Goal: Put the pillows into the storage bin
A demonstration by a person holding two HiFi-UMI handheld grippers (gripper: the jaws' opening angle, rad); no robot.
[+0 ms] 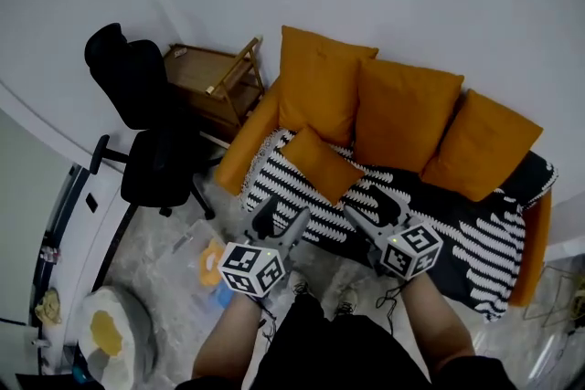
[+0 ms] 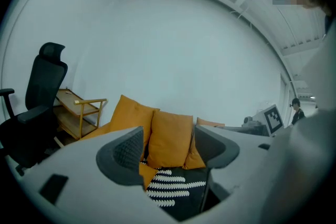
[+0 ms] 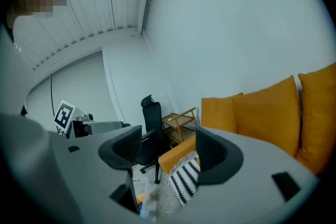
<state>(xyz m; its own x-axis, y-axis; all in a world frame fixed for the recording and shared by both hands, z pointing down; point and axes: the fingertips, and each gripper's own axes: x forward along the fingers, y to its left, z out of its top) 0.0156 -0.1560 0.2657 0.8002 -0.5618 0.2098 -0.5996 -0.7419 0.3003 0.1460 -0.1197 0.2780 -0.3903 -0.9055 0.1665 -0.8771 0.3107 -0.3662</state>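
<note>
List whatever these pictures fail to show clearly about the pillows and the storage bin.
Storage bin: head view, one corner behind the left hand-held gripper; contents unclear through its faint clear walls.
Small pillow: left gripper view, only a corner shows beside a jaw.
Right-end pillow: right gripper view, cut off by the picture's edge.

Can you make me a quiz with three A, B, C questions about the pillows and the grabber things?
1. Where is the small pillow? A on the striped blanket B on the black chair C on the floor
2. How many orange pillows are on the sofa? A two B four C six
3. The left gripper and right gripper are: A squeezing pillows B open and empty C shut tight
Answers: 1 A, it lies on the stripes. 2 B, three lean, one lies flat. 3 B, fingers apart, nothing between.
</note>
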